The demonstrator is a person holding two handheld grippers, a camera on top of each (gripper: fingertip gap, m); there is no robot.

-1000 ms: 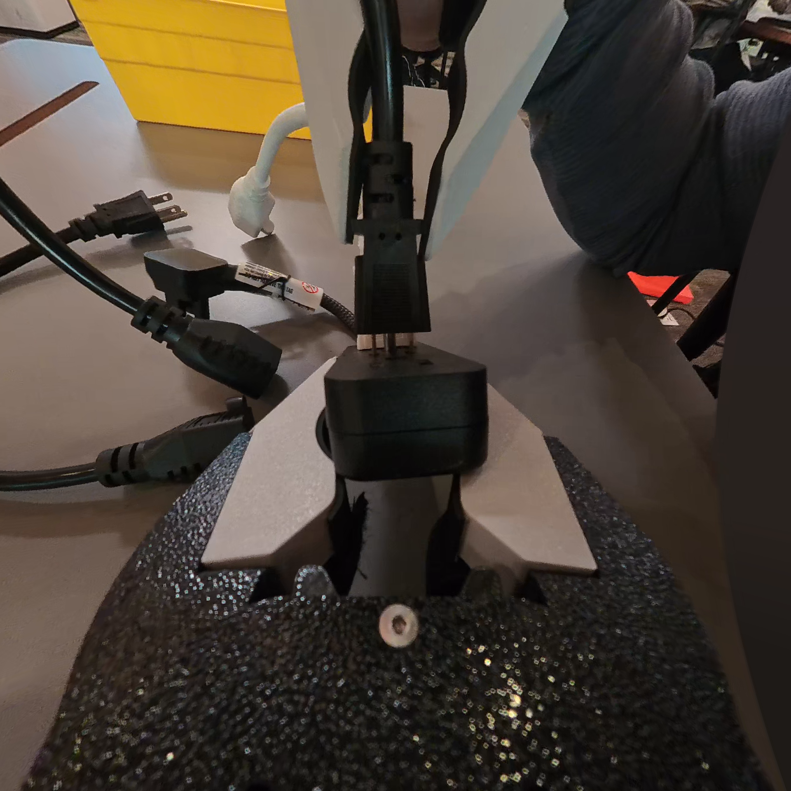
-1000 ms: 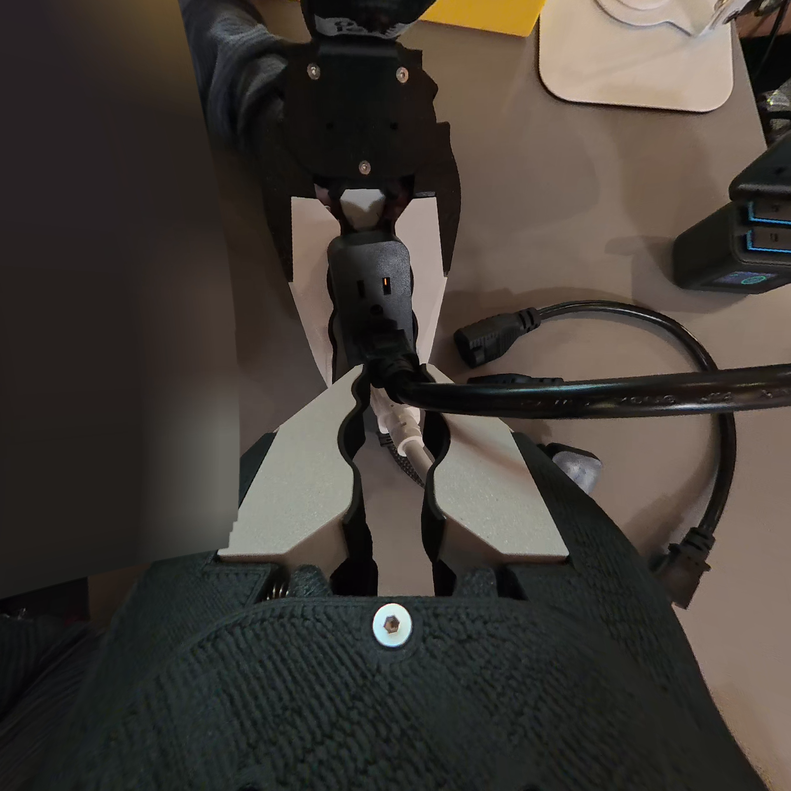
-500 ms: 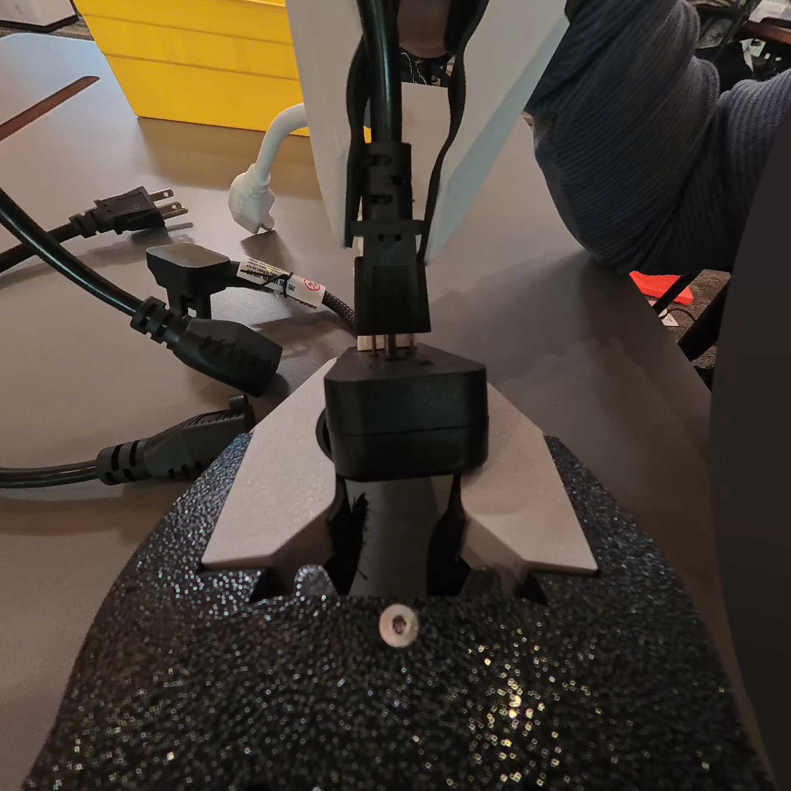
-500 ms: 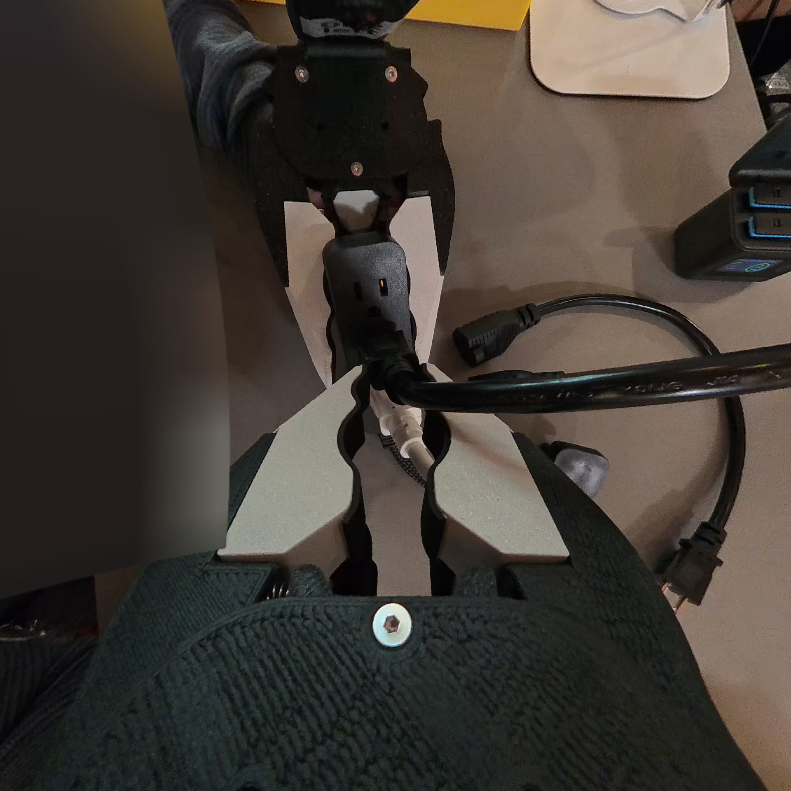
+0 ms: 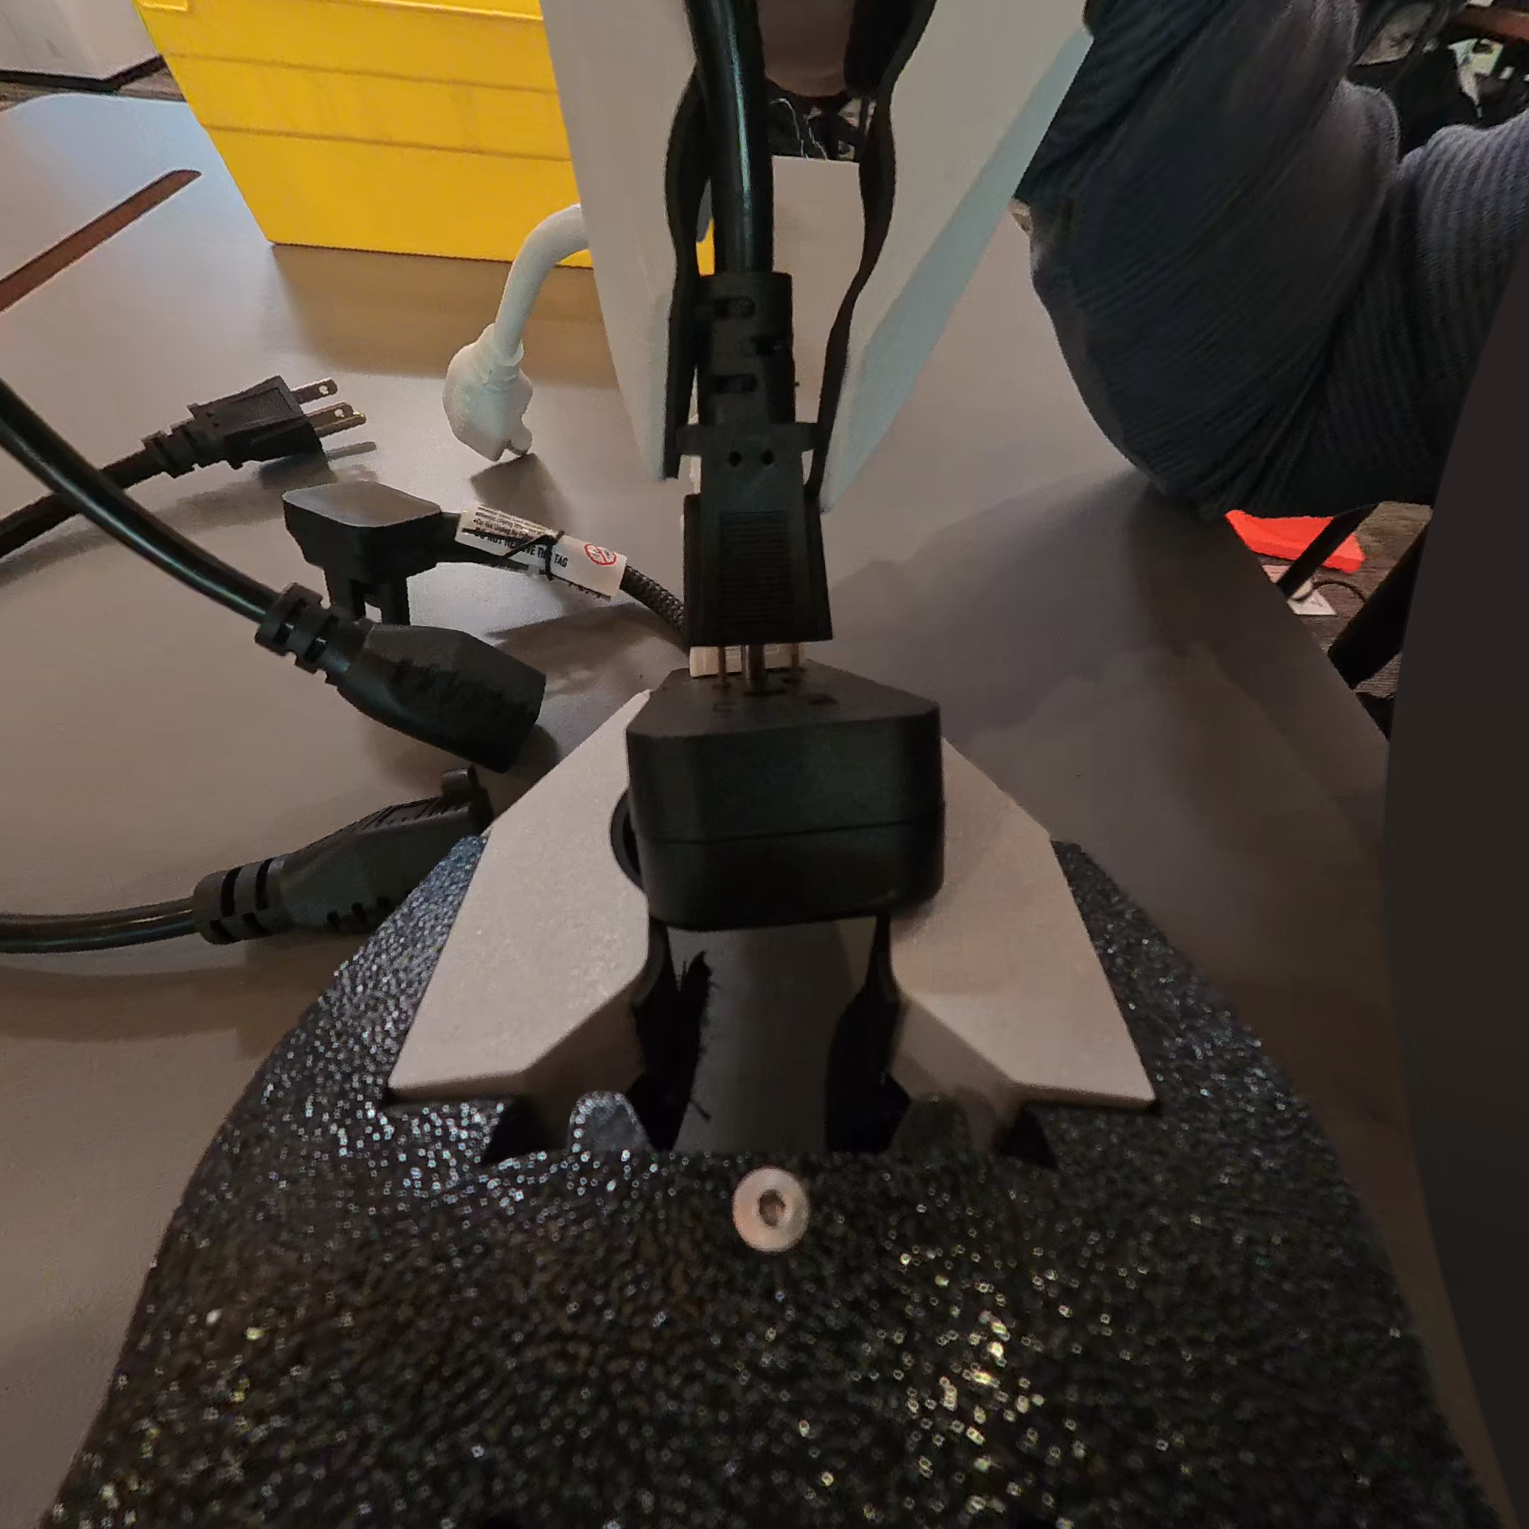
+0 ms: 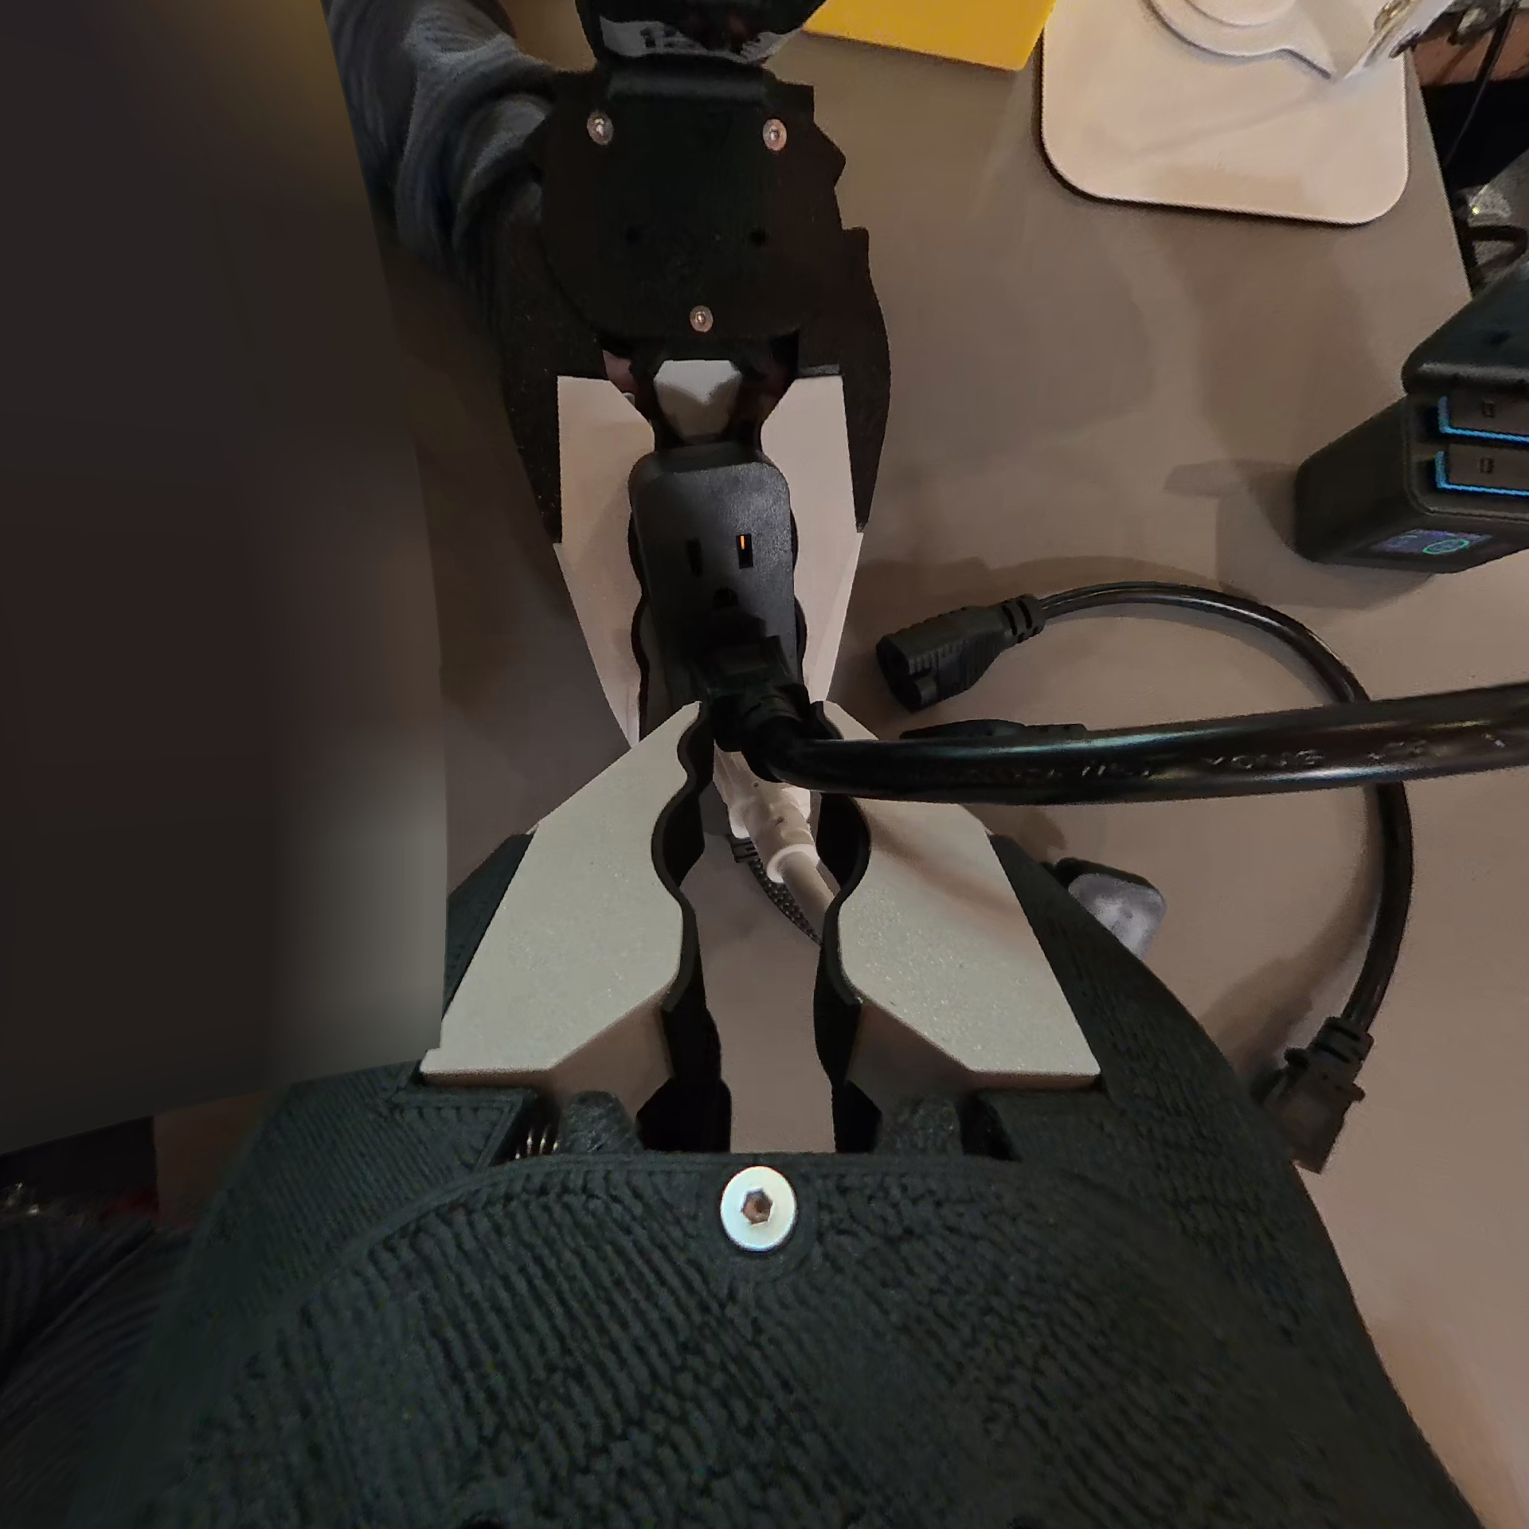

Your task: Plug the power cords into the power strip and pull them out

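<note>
1. Left gripper (image 5: pixel 786 815) fingers clenched on the black hard-plastic power strip (image 5: pixel 784 794), held end-on.
2. Right gripper (image 6: pixel 749 745) fingers grasp the black moulded plug (image 5: pixel 754 563); prongs partly seated just ahead of the left fingers.
3. Likely rigid, light and stiff-corded: grip the ribbed body, not the cable.

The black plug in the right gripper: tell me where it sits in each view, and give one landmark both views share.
Left wrist view: the black plug is centre, upper half, prongs partly in the power strip.
Right wrist view: it is just above centre, at the right gripper, largely hidden by its cord.
Shared landmark: the power strip, shown with a free outlet in the right wrist view.
</note>
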